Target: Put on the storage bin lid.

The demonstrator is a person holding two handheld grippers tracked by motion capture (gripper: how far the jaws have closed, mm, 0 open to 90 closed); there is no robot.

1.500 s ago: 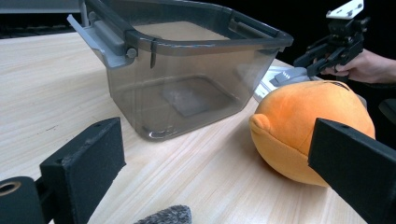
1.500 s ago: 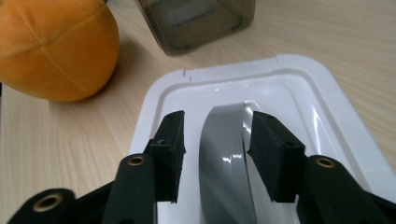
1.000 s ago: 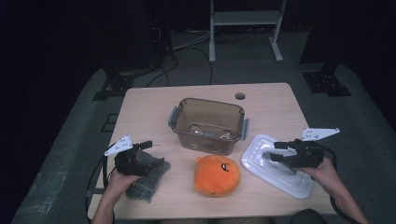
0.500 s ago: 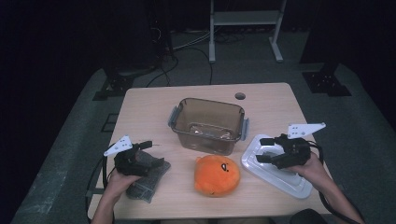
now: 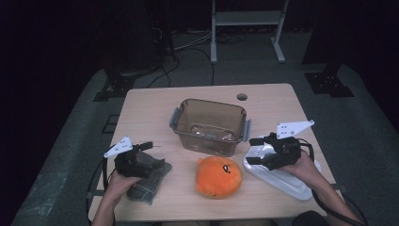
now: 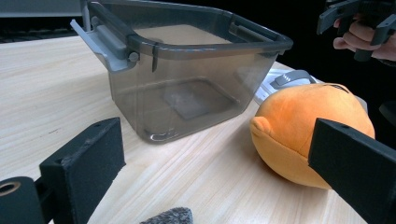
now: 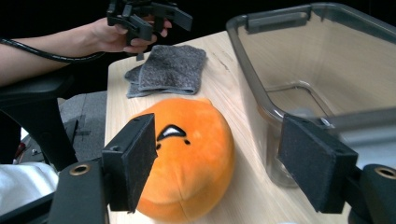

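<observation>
We are looking first at the near edge of the bench (image 5: 141,113), where our left tool (image 5: 147,147) is hovering over the folded grey cloth (image 5: 149,181) — its jaws are standing wide apart with nothing between them. Just beside it, toward the middle, the orange plush toy (image 5: 219,176) is lying on the wood, untouched. On the other side our right tool (image 5: 255,150) is hanging just above the white lid (image 5: 282,181), which is lying flat on the bench; its jaws have just been opening and are now spread wide, gripping nothing, and in the right gripper view they are framing the plush (image 7: 187,158).

Farther back the clear brown container (image 5: 209,126) is sitting open in the middle of the bench, its grey latches folded out. It seems empty, apart from a faint patch on the bottom that we cannot make out.

So we are judging this an early stage — the lid is off and set aside, but plush and cloth are both waiting outside, and packing them in and closing up is all still ahead of us.
</observation>
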